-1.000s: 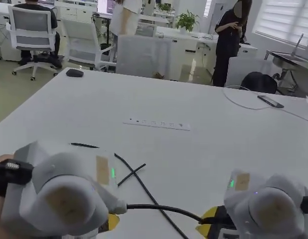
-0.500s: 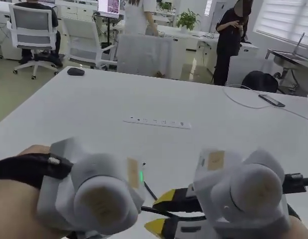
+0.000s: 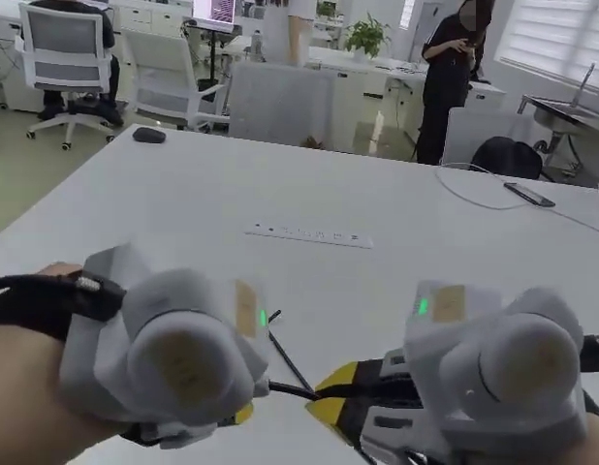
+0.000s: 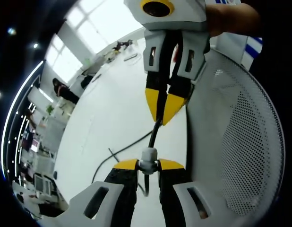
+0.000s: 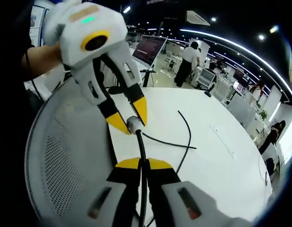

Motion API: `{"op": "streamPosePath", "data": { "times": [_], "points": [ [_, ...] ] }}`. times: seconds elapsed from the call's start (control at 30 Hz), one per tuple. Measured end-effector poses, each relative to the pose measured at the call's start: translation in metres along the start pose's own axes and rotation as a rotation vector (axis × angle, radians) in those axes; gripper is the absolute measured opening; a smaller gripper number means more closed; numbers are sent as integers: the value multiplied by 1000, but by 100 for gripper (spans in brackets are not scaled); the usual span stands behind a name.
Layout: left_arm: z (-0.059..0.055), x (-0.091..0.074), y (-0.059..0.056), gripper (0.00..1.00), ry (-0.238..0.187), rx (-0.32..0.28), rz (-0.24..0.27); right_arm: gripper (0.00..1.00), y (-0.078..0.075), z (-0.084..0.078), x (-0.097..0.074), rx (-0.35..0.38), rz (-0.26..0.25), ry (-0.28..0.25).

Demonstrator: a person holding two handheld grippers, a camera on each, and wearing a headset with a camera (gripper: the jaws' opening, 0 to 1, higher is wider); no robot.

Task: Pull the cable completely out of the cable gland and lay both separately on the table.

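At the near edge of the white table [image 3: 396, 203], held above it: item one, cable gland [image 4: 148, 158], pale grey, clamped between the yellow-tipped jaws of the left gripper [image 4: 147, 165]. Item two, cable [image 5: 141, 142], black, running out of the gland in a short straight stretch and pinched between the closed jaws of the right gripper [image 5: 143, 163]. The cable is seated in the gland, and the two grippers face each other tip to tip, near but apart. In the head view the stretch of cable shows between the two white housings, left gripper toward the near left corner, right gripper toward the near right. Change against half a second ago: right housing sits lower and further right, left housing a little further left, and slightly more cable is bared between them. Against one second ago the grippers stand much closer together. Other stock: loose black cable lengths [image 5: 186, 130] lying crossed on the table beyond the grippers; power strip [image 3: 309, 235] at mid-table; mouse [image 3: 149, 135] near the far left corner; perforated white panel [image 4: 240, 142] beside the near edge. Markings: a tan sticker [image 3: 245, 296] and a green lamp [image 3: 263, 318] on each housing, no legible writing; marks on the power strip too small to read.
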State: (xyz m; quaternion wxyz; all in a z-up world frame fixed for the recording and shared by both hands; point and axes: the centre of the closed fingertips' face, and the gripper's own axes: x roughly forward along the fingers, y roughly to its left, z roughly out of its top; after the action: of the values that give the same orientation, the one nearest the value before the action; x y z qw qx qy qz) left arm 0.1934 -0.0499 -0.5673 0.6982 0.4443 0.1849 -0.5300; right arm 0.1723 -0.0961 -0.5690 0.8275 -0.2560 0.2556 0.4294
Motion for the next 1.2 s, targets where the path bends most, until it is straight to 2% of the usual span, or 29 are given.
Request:
{"op": "streamPosePath", "data": {
  "times": [0.27,0.4,0.53,0.63,0.73,0.87,0.93,1.0,1.07,1.2],
  "points": [
    [-10,-8,14,16,12,-40,41,4,-21,-36,-13,13,-85,91],
    [-11,-10,13,16,16,-45,44,4,-30,-50,-17,21,-114,132],
    [-8,-8,8,16,22,-40,40,6,-27,-51,-16,4,-96,169],
    [-2,-7,5,16,5,-52,29,23,-22,-37,-9,-12,-76,133],
    [4,-5,0,16,5,-48,27,22,-15,-24,-4,-40,-55,111],
    [12,-3,-5,16,-9,-42,22,21,5,14,4,-63,17,2],
    [15,-2,-8,17,-9,-36,17,19,11,26,6,-85,29,-29],
    [19,-3,-10,16,-18,-31,13,13,12,27,9,-92,30,-25],
    [22,-2,-12,17,-26,-31,10,4,12,22,11,-117,28,-4],
    [20,0,-15,16,-28,-38,-3,4,12,16,8,-105,36,-3]
  ]
}}
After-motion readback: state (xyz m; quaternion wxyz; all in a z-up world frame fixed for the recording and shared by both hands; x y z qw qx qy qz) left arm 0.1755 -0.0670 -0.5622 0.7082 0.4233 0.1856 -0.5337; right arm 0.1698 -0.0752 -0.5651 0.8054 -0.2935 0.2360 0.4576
